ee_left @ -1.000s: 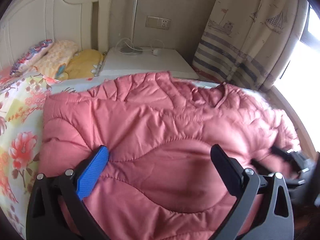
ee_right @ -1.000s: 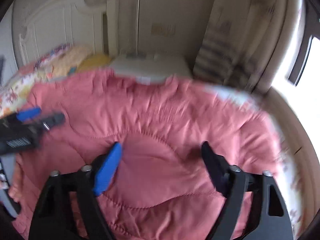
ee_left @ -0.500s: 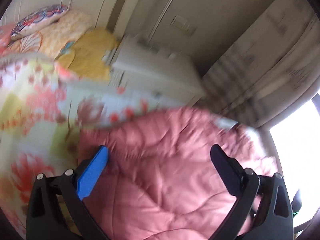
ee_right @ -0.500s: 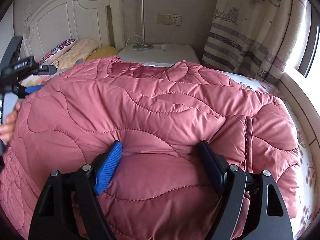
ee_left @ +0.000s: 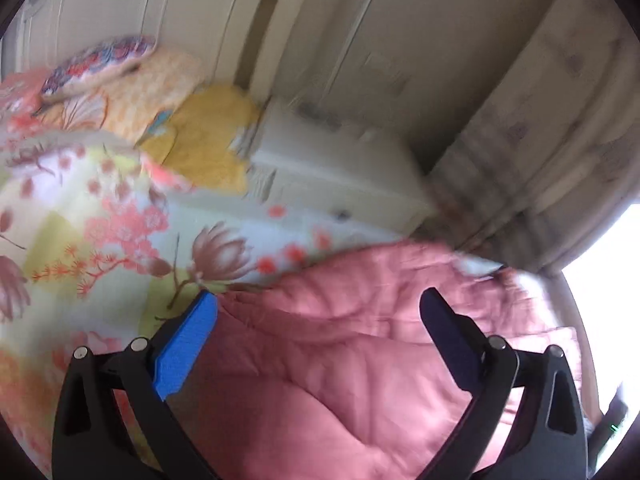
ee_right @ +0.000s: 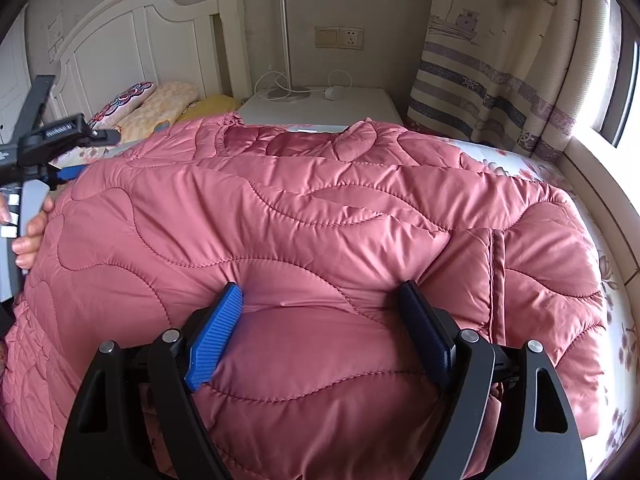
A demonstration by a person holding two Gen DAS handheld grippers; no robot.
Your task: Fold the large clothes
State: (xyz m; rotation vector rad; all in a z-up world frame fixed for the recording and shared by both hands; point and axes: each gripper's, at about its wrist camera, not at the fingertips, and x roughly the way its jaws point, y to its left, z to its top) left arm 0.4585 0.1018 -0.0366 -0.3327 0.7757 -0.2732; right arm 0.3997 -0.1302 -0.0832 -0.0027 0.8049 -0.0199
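I see a bed (ee_right: 616, 320) with a floral sheet, white headboard (ee_right: 120, 52) at eleven o'clock, nightstand (ee_right: 320, 108) at twelve. From the right wrist view, my left gripper (ee_right: 70, 160) sits at nine o'clock, fingers spread, off the jacket's edge. The pink quilted jacket (ee_right: 300, 220) lies across the bed. My right gripper (ee_right: 320, 308) has its fingers spread wide, jacket bulging between them.

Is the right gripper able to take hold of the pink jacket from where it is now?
Probably yes. The right gripper has its jaws wide apart, with a bulge of the pink jacket already between them, and nothing lies over that part.
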